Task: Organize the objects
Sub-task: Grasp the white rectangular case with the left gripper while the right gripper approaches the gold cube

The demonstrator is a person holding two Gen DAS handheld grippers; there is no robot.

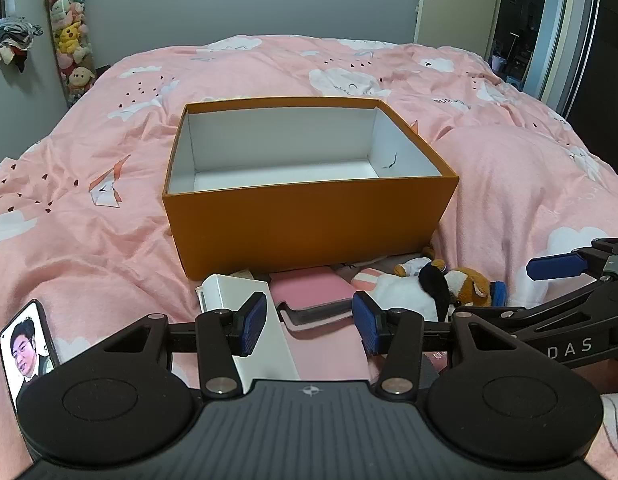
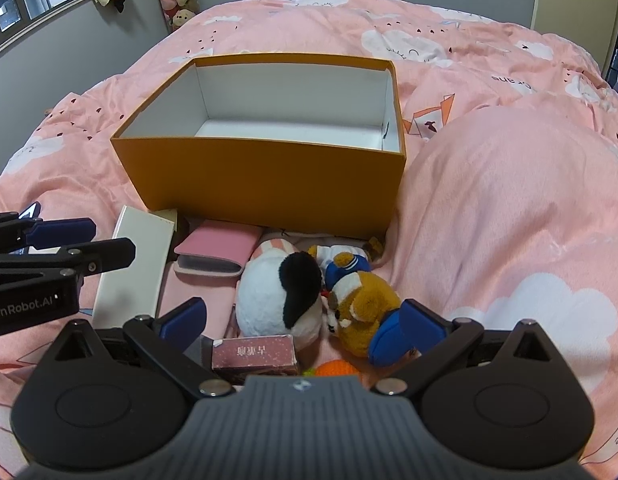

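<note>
An open orange box (image 1: 309, 220) with a white empty inside stands on the pink bed; it also shows in the right wrist view (image 2: 265, 184). In front of it lie a white flat case (image 2: 135, 268), a pink pouch (image 2: 217, 246), a white-and-black plush (image 2: 277, 300), a brown plush dog (image 2: 365, 300), a dark red small box (image 2: 255, 352) and an orange ball (image 2: 335, 370). My left gripper (image 1: 309, 322) is open above the white case (image 1: 237, 292) and pink pouch (image 1: 313, 292). My right gripper (image 2: 303, 326) is open, low over the plush toys.
A phone (image 1: 27, 348) with a lit screen lies at the left on the pink duvet (image 1: 89, 184). A raised fold of duvet (image 2: 509, 184) lies right of the box. Plush toys hang on the far wall (image 1: 69, 36). A door (image 1: 449, 0) is at the back right.
</note>
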